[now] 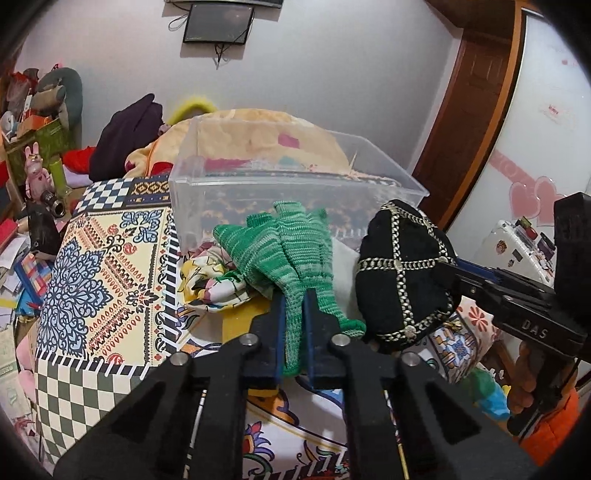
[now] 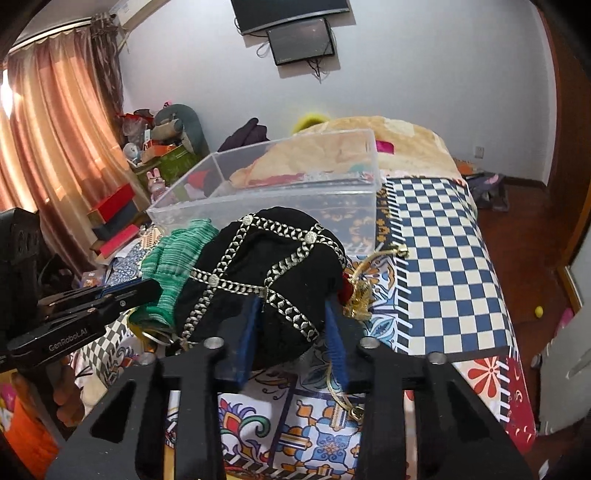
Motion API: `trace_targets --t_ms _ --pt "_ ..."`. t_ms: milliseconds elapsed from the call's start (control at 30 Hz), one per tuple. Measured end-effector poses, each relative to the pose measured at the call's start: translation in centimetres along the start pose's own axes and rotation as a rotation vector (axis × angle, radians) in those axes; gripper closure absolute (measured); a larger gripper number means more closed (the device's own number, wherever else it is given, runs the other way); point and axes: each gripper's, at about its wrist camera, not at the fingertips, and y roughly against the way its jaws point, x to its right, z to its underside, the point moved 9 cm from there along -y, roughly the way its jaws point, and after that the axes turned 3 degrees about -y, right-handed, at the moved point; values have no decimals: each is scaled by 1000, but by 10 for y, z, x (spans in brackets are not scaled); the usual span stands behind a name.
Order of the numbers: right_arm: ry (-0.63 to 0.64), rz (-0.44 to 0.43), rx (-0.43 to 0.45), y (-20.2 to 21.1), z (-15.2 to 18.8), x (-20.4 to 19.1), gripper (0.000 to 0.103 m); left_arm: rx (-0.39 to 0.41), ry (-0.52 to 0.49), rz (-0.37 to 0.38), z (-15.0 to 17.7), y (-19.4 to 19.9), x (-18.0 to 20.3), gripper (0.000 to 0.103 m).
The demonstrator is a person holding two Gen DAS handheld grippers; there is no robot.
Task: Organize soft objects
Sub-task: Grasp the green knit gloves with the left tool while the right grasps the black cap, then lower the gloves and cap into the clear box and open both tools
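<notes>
Your left claw point(image 1: 293, 325) clamps the green knit glove point(image 1: 291, 243); your right claw point(image 2: 291, 325) clamps the black embroidered cap point(image 2: 258, 273), near the clear bin point(image 2: 266, 199).

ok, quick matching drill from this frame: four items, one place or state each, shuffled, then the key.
1. green knitted glove
2. black cap
3. clear plastic bin
4. wall screen

A. empty, behind both items
B. clamped in the left gripper
C. mounted high on the wall
D. clamped in the right gripper

Pairs: 1-B, 2-D, 3-A, 4-C
</notes>
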Motion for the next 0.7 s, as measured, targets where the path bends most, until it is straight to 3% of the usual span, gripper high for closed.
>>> trace_targets --t_ms 200,700 --pt "26 -11 43 7 -12 -8 84 77 -12 -6 -15 25 3 99" --pt "81 -41 233 47 -74 -26 85 267 -74 -42 -83 71 7 99"
